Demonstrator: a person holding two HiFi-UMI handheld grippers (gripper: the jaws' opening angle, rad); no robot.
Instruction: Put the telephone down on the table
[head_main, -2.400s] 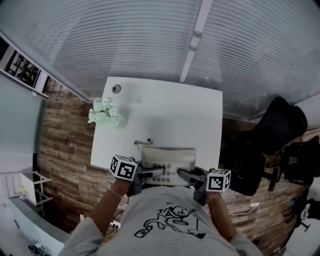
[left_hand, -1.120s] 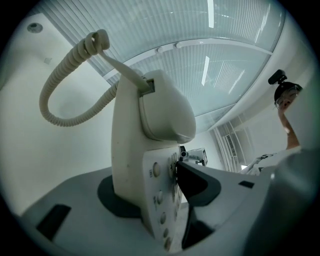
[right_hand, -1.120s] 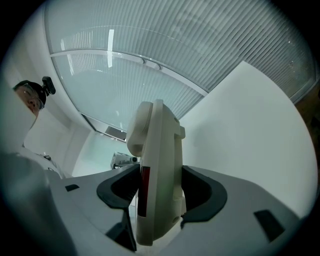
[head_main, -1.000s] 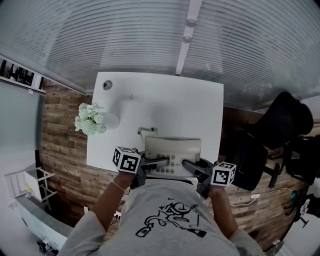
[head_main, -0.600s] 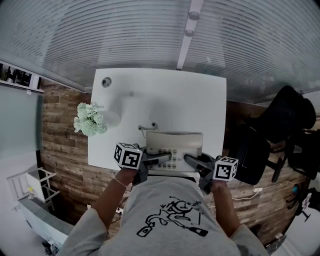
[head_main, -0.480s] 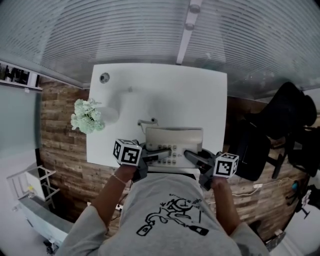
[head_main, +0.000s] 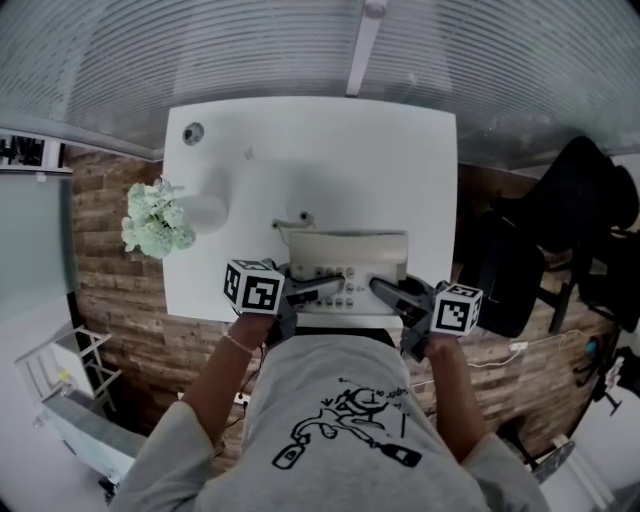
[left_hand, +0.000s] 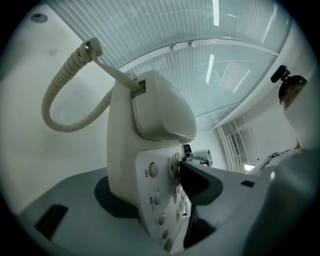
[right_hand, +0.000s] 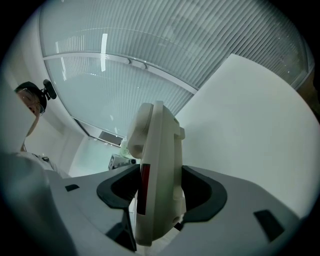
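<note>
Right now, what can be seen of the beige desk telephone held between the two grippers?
The beige plastic desk telephone lies face up over the near edge of the white table; whether it rests there is unclear. Its handset lies in the cradle, a coiled cord loops from its end, and round buttons dot the sloped face. The left gripper, its jaws opening, has pads on one end; the right gripper clamps the other.

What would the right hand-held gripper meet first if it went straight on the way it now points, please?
The telephone: its edge stands clamped between the jaws of the right hand-held gripper, so going on would press into its body. Beyond it probably lies the white table, though depth is unclear.
</note>
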